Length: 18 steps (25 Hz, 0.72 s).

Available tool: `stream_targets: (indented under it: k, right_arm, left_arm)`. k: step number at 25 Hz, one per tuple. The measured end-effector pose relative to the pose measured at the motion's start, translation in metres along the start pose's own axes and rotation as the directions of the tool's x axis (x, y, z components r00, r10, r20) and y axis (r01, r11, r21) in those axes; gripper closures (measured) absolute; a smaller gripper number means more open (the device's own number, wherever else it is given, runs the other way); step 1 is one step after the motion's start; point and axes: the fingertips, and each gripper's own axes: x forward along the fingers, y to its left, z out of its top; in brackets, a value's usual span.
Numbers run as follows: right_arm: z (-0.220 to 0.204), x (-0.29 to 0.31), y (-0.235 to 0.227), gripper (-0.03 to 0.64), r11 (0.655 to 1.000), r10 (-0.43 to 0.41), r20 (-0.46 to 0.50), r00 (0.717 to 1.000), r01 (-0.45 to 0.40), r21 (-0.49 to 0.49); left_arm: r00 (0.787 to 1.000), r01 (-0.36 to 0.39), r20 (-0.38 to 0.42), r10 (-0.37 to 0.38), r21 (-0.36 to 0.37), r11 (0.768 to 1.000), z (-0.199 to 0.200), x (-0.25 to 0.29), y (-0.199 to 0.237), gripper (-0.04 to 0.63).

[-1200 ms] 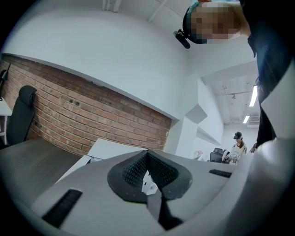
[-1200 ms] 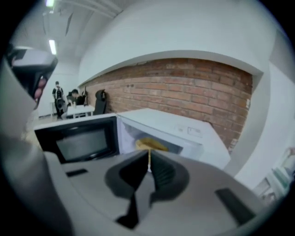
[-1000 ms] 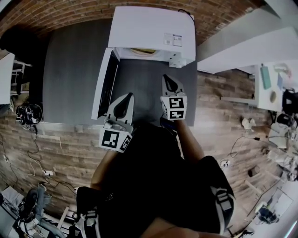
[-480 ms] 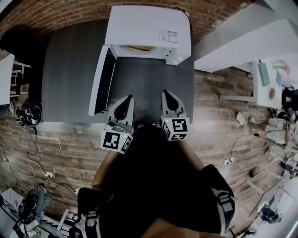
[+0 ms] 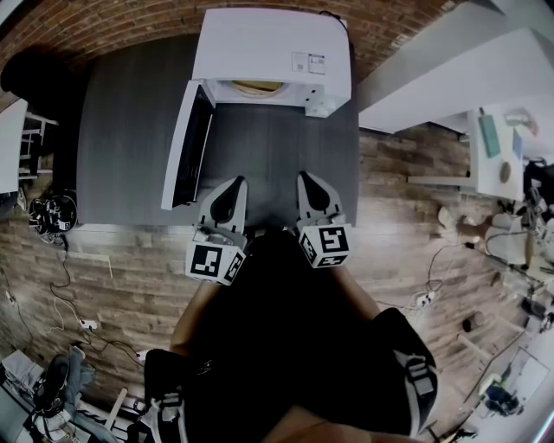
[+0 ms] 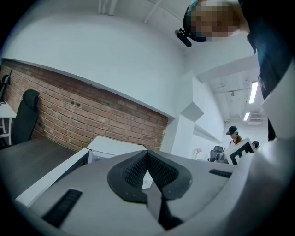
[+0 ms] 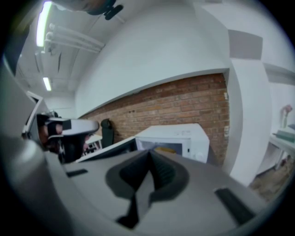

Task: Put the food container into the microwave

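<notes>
A white microwave point(image 5: 268, 48) stands at the far end of the grey table point(image 5: 130, 130), its door point(image 5: 189, 147) swung open to the left. Something yellowish, the food container point(image 5: 256, 86), shows inside the cavity, and also in the right gripper view point(image 7: 167, 150). My left gripper point(image 5: 230, 188) and right gripper point(image 5: 308, 184) hover side by side over the table's near edge, well short of the microwave. Both are shut with nothing between the jaws. In the left gripper view the shut pads point(image 6: 148, 167) hide most of the microwave point(image 6: 115, 146).
A brick wall point(image 5: 112, 26) runs behind the table. A black chair point(image 5: 30, 73) stands at the table's left end. White shelving point(image 5: 433, 95) lies to the right, and cables and gear point(image 5: 52, 216) clutter the wooden floor at left. Other people show far off in the left gripper view.
My right gripper has drawn back from the microwave toward the table's near edge, level with the left one. The left gripper has barely moved. The door stays open.
</notes>
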Motion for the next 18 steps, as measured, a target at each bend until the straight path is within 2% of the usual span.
stream_targets:
  k: [18]
  right_arm:
    - [0.0026,-0.0068,0.0063,0.584,1.0,0.015,0.013,1.0,-0.015,-0.015]
  left_arm:
    - [1.0,0.006,0.012,-0.006,0.005,1.0,0.0034,-0.0019,-0.0043,0.561]
